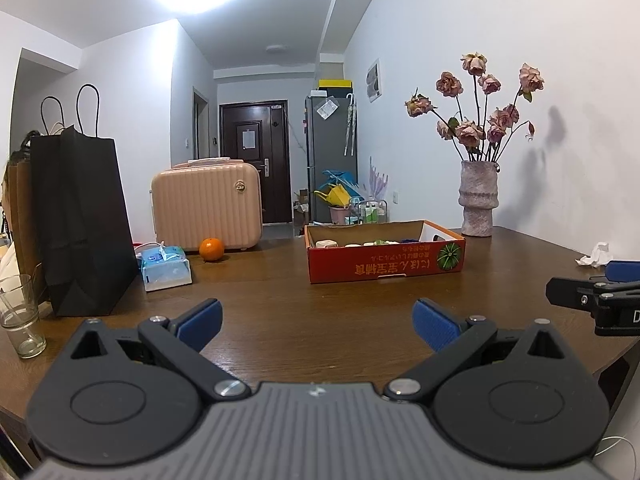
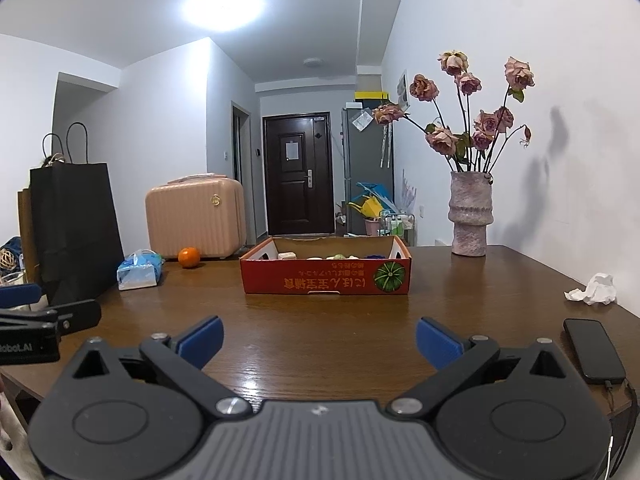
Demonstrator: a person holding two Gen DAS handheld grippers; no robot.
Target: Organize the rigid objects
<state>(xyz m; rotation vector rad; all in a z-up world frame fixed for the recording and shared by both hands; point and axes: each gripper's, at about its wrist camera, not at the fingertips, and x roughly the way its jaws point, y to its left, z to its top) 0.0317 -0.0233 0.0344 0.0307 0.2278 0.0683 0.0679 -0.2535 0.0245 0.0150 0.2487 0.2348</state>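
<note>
Grippers wide open, both empty: my left gripper (image 1: 317, 322) and right gripper (image 2: 319, 338) hover over the wooden table (image 2: 328, 332), short of the red cardboard box (image 2: 326, 276) holding small objects (image 2: 287, 256).

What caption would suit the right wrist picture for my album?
Open right gripper above a wooden table, facing a red cardboard box, vase of dried roses and smartphone.
</note>
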